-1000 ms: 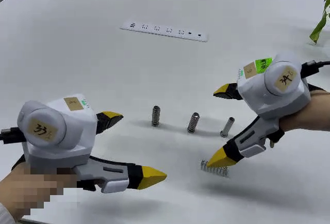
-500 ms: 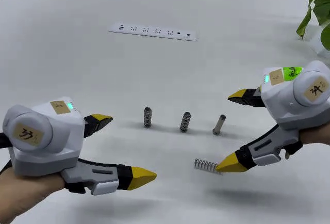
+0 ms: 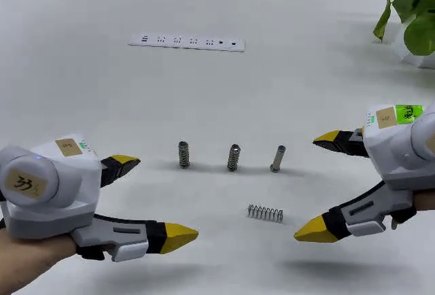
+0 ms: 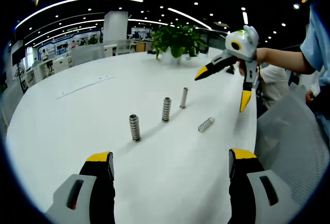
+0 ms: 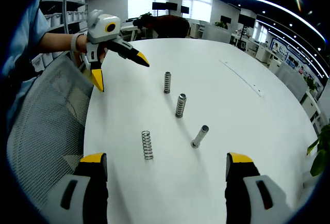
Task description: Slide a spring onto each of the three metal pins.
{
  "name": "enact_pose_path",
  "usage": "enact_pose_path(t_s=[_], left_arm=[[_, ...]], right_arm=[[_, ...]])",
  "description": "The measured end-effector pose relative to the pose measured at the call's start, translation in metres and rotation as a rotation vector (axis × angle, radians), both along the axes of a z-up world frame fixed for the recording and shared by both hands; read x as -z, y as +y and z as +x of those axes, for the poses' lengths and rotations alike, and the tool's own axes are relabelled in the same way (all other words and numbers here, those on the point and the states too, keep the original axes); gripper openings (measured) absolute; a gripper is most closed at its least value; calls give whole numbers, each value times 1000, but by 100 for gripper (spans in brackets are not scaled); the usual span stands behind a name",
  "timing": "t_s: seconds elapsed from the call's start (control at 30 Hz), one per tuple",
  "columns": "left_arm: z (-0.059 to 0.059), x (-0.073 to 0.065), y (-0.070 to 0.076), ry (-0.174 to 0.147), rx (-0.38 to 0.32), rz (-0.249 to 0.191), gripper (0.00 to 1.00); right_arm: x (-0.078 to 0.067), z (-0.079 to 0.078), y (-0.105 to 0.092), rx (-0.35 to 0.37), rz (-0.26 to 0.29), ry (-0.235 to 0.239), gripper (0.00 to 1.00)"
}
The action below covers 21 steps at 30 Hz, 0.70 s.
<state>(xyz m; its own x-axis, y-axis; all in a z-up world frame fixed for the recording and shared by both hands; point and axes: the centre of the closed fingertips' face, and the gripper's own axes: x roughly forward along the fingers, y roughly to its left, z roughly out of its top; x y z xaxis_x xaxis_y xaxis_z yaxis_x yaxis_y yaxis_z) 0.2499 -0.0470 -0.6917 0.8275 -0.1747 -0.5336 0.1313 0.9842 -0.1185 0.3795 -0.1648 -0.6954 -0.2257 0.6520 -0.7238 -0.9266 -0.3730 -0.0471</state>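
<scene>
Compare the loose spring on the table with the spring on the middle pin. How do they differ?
The loose spring lies on its side on the table; the middle pin's spring stands upright. The loose spring is empty; the middle pin's spring encircles its pin. The loose spring lies nearer the person than the middle pin's spring. Both are metal coils, and neither is being held.
</scene>
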Motion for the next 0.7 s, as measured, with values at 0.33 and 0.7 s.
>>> enact_pose_path(t_s=[0.33, 0.7], left_arm=[[1, 5, -5, 13, 16, 2, 94], [9, 8, -16, 20, 69, 13, 93]], right_arm=[[3, -2, -14, 35, 9, 9, 97], [1, -5, -20, 47, 12, 18, 96]])
